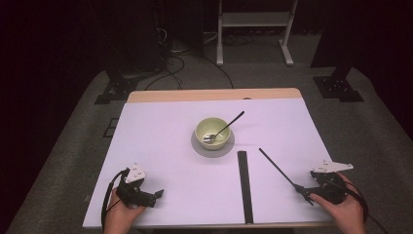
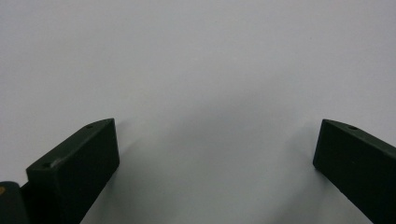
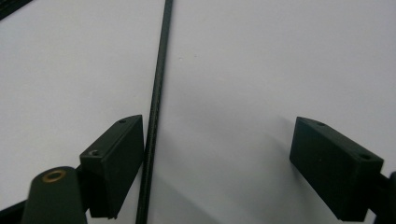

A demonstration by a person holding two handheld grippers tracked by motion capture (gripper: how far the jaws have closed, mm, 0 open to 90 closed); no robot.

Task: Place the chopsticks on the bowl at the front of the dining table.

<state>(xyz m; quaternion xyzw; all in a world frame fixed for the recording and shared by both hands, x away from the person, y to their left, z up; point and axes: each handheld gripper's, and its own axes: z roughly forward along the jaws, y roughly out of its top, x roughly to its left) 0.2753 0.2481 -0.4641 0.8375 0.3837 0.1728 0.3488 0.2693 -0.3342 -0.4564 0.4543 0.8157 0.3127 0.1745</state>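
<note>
While your right claw (image 3: 219, 172) stands spread around the lone black chopstick (image 3: 156, 107) at frame lower right, pinch it next; left claw (image 2: 215, 158) spread, idle.

A white bench (image 1: 160, 146) carries a pale green bowl (image 1: 213, 132) on a grey round plate (image 1: 197, 145) near its middle, toward the far edge; a dark spoon (image 1: 225, 127) leans in the bowl, handle pointing to the far right. A black strip (image 1: 244, 185) runs from just beside the plate to the near edge. By the near left corner a hand holds the left tool (image 1: 157, 195). By the near right corner the right tool (image 1: 303, 189) meets the near end of a thin black rod (image 1: 276, 166) that slants toward the bowl.
</note>
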